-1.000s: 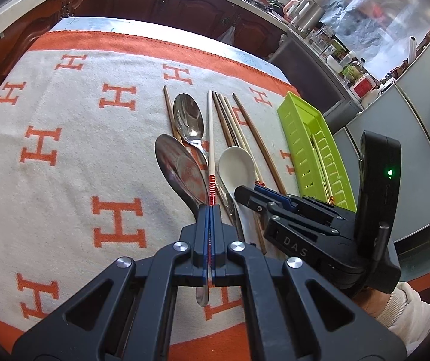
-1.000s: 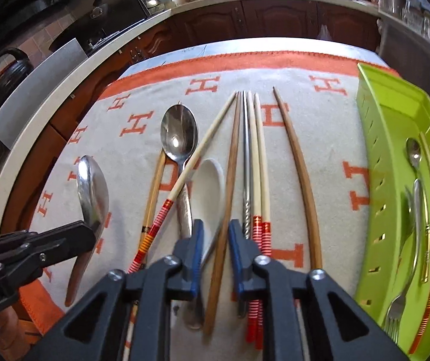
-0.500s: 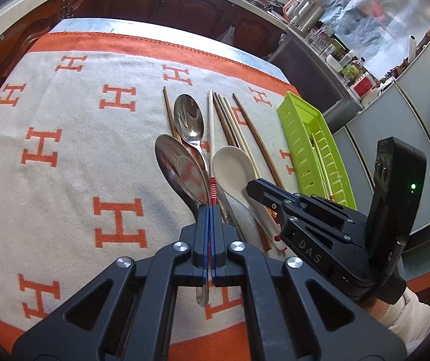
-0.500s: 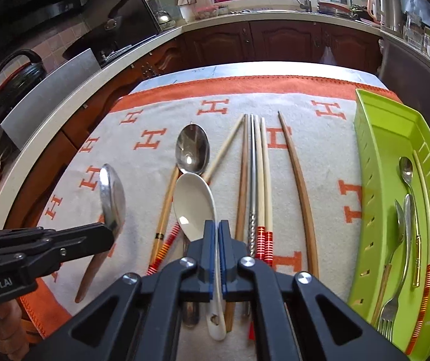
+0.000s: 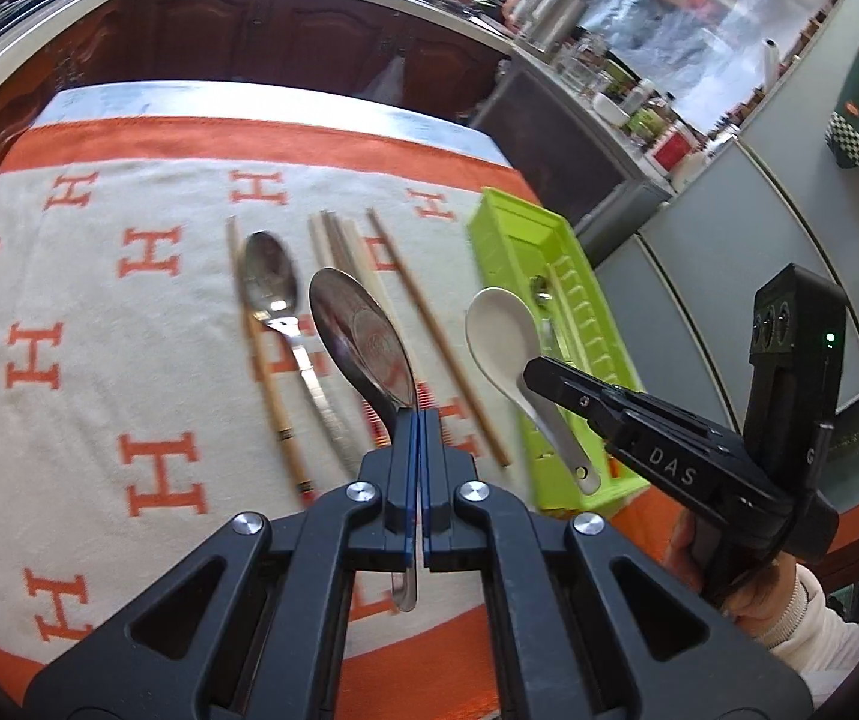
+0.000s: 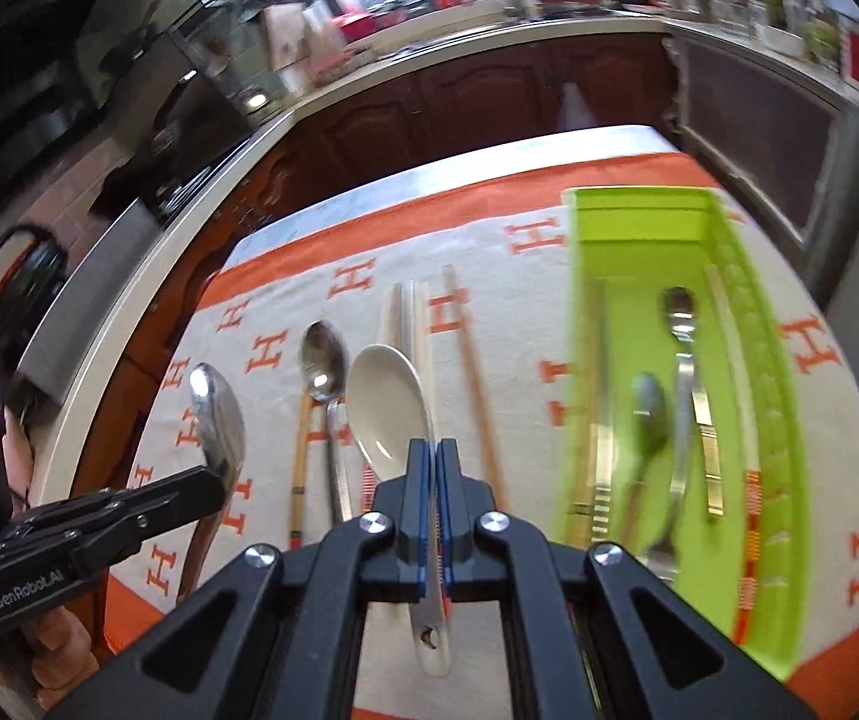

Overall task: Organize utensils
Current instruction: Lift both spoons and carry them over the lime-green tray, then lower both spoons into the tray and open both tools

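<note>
While both grippers hang above the orange-and-white cloth [image 5: 99,396], each has its fingers pressed together on a spoon handle; the left gripper [image 5: 418,420] clamps a large steel spoon [image 5: 363,342], bowl reaching forward past its fingertips, handle end poking out behind them; the right gripper [image 6: 434,450] clamps a white ceramic spoon [image 6: 390,408] the same way; ahead and right of the right fingers lies the green tray [image 6: 639,222], holding cutlery; ahead of the left fingers, chopsticks [image 5: 435,336] and a smaller steel spoon [image 5: 270,282] lie on the cloth.
</note>
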### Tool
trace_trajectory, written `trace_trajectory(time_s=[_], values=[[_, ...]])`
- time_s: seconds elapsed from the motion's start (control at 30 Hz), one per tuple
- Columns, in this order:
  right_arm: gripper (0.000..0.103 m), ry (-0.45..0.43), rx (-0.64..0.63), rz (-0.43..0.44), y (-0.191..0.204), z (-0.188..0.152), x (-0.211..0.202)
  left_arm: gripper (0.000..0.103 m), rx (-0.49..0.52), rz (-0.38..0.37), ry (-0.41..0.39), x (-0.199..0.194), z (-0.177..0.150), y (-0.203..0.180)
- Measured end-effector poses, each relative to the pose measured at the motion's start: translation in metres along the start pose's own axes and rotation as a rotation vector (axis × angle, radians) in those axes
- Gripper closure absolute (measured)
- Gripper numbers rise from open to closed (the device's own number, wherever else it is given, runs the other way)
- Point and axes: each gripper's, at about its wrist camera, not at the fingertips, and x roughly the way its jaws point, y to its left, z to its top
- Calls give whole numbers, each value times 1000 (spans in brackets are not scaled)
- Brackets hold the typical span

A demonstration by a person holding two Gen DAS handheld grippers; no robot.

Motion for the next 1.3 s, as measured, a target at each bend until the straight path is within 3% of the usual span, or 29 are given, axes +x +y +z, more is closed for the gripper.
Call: trace_trajectory(time_s=[0.23,0.5,0.7,0.77,1.07,1.17,1.3], values=[[101,-39,185,-172,-80,6,-31,103,129,-88,66,34,22,-83],[101,-26,271,-170,-118,4,-32,103,197,-74,179,98,22,-153],[100,2,264,-132,-117,-1,-25,103,193,0,233,130,13,-161],[96,16,257,-128,-115,-3,-23,103,193,21,230,131,11,-162],[95,8,236,-124,-111,-13,-35,103,173,86,235,113,-2,-150],[95,5,225,-122,-106,-15,-40,97,167,110,243,102,-9,-144],[95,6,207,-127,-98,-20,-45,80,164,155,213,82,-17,-134]])
